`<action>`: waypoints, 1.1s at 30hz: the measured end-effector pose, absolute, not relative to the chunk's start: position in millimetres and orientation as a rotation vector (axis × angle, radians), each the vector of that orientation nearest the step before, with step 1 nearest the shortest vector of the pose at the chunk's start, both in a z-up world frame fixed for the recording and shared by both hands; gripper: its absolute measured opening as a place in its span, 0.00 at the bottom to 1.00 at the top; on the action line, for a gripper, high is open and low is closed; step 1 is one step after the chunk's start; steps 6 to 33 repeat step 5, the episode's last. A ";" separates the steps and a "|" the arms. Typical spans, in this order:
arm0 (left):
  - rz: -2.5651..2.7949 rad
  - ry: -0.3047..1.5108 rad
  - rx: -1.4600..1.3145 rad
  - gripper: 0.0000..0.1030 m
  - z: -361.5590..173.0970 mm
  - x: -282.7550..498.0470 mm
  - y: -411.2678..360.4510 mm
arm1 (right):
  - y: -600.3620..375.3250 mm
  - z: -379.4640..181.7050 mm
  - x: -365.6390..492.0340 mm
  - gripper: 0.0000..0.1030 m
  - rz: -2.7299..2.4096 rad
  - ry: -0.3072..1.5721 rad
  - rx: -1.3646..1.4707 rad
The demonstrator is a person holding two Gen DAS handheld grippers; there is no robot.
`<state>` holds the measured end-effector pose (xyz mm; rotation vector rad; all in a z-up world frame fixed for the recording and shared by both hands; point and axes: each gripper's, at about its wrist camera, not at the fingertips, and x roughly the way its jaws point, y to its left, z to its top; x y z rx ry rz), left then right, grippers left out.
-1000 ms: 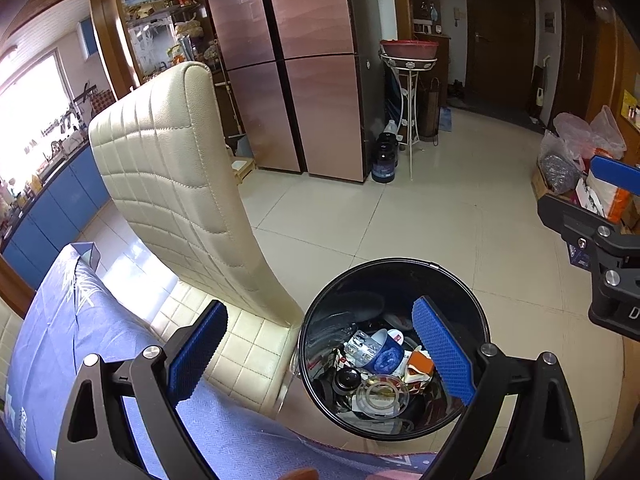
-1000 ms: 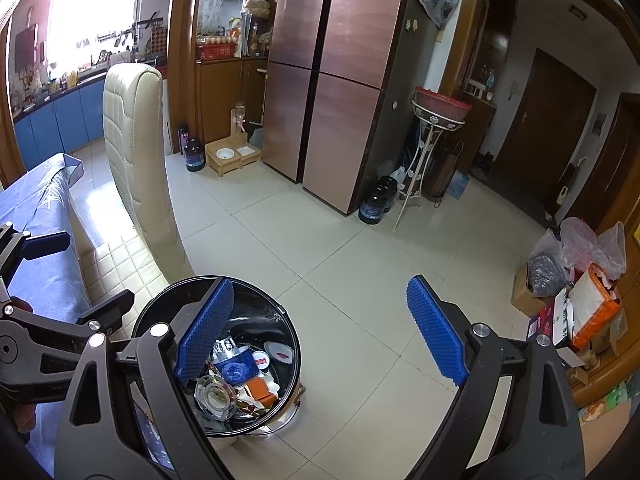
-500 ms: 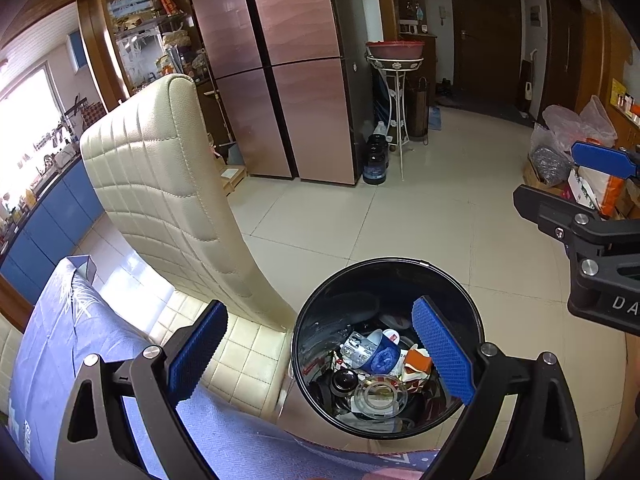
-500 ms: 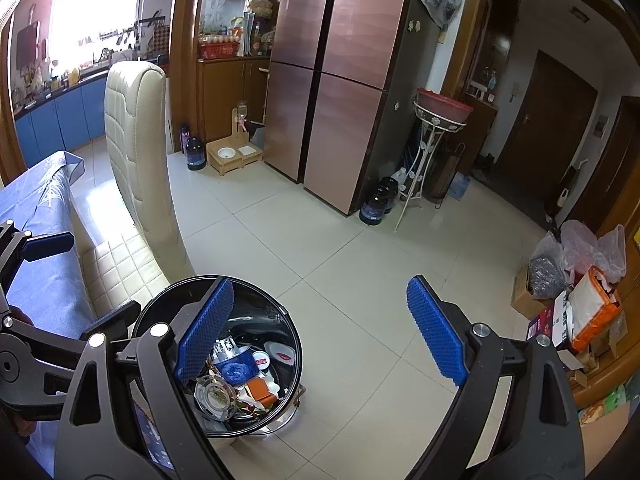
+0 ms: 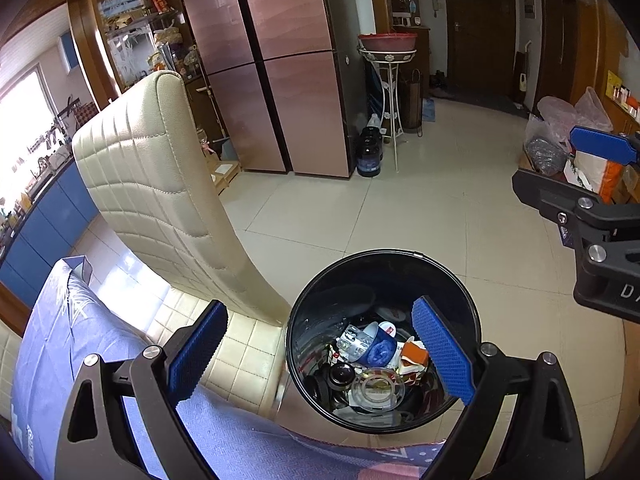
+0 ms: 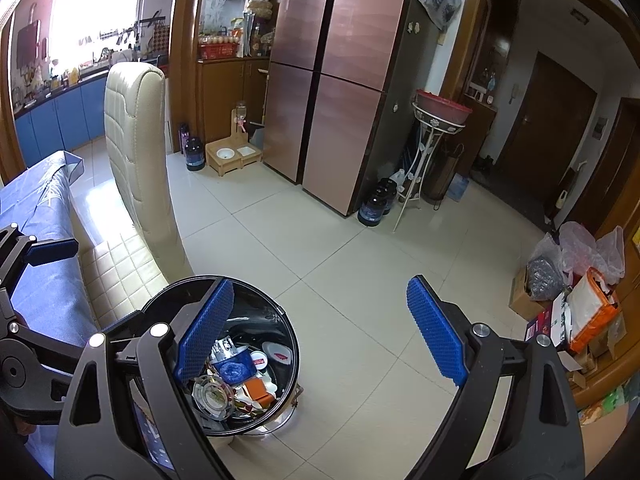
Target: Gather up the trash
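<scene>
Mixed trash (image 5: 372, 364) inside black bin (image 5: 384, 258)

Glossy black bin (image 5: 384, 264), quilted cream chair (image 5: 152, 168)

Pale tiled floor (image 6: 328, 264), glossy, with thin grout lines. Directly on it: round black trash bin (image 5: 384, 258) holding wrappers, a clear lid and a blue cup, just beside cream quilted chair (image 5: 160, 184); dark jugs (image 6: 376, 202) at the foot of the copper-fronted fridge (image 6: 332, 120); white wire stand (image 6: 424, 160) bearing a red basin, near the jugs; wooden pet feeder (image 6: 234, 156) with two bowls against the cabinet, another dark jug just beside it; cardboard box and plastic bags (image 6: 576, 280) heaped along the right wall. Blue patterned cloth (image 5: 72, 344) spread over a table beside the chair seat.
</scene>
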<state>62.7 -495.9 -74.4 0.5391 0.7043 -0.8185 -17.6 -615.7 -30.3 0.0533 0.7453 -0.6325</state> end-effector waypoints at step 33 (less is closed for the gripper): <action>-0.814 0.719 0.537 0.88 -75.5 65.6 -494.5 | -615.7 -30.1 -18.0 0.85 -0.634 0.744 0.050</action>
